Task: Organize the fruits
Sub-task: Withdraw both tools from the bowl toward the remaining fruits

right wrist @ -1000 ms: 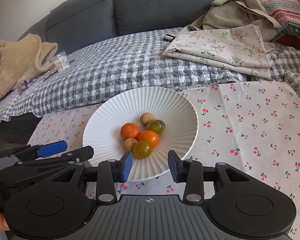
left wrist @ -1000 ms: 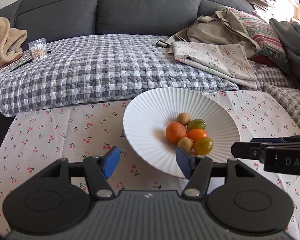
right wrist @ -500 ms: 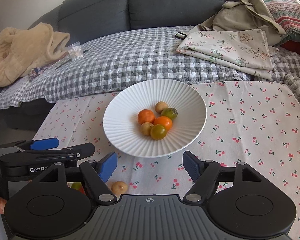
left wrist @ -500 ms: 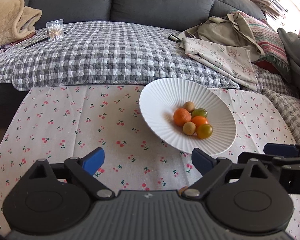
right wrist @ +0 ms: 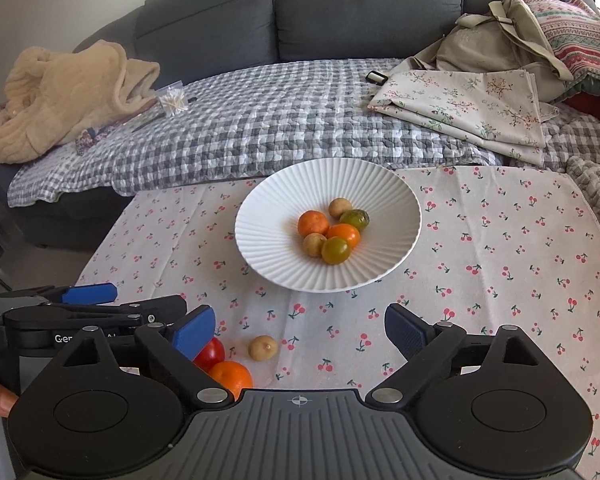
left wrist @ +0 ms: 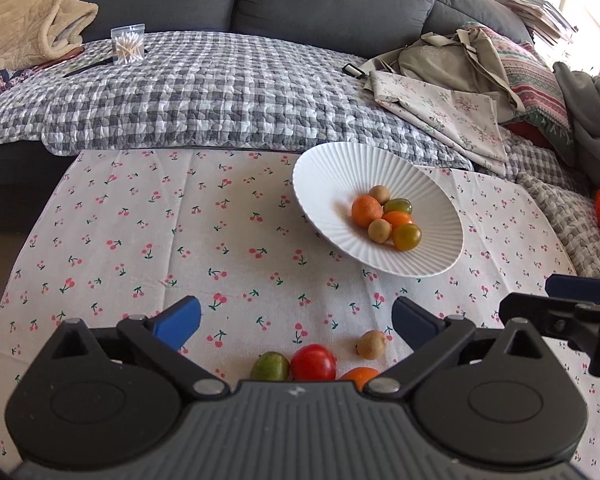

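Pulled back from the plate, both my grippers, left and right, have fingers apart, above loose fruits.

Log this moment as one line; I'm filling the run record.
left hand-held gripper open | right hand-held gripper open | plate holds six fruits | loose fruits on cloth, incl. tomato
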`<control>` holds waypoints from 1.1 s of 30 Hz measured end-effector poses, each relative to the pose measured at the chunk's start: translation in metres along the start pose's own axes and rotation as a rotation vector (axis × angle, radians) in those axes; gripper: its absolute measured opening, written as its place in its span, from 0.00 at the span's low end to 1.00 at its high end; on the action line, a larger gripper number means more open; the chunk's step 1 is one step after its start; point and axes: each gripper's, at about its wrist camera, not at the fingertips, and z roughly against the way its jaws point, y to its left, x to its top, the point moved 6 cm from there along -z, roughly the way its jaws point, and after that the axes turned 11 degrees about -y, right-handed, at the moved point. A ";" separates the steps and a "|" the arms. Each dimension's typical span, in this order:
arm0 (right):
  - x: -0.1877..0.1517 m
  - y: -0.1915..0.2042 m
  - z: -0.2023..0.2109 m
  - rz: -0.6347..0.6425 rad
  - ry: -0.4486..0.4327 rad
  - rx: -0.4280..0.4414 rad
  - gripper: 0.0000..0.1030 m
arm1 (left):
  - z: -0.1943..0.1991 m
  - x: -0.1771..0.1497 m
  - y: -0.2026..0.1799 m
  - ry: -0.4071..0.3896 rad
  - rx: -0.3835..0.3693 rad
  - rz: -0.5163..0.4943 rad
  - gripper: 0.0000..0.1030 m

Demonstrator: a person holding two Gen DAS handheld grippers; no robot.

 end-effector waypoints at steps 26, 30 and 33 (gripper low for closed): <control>-0.053 0.025 -0.015 0.117 0.139 0.080 0.93 | -0.006 -0.044 0.035 0.144 0.047 -0.044 0.97; -0.060 0.033 -0.018 0.123 0.150 0.117 0.93 | -0.010 -0.053 0.036 0.174 0.026 -0.050 0.96; -0.069 0.041 -0.023 0.165 0.166 0.128 0.93 | -0.013 -0.058 0.034 0.184 0.032 -0.093 0.95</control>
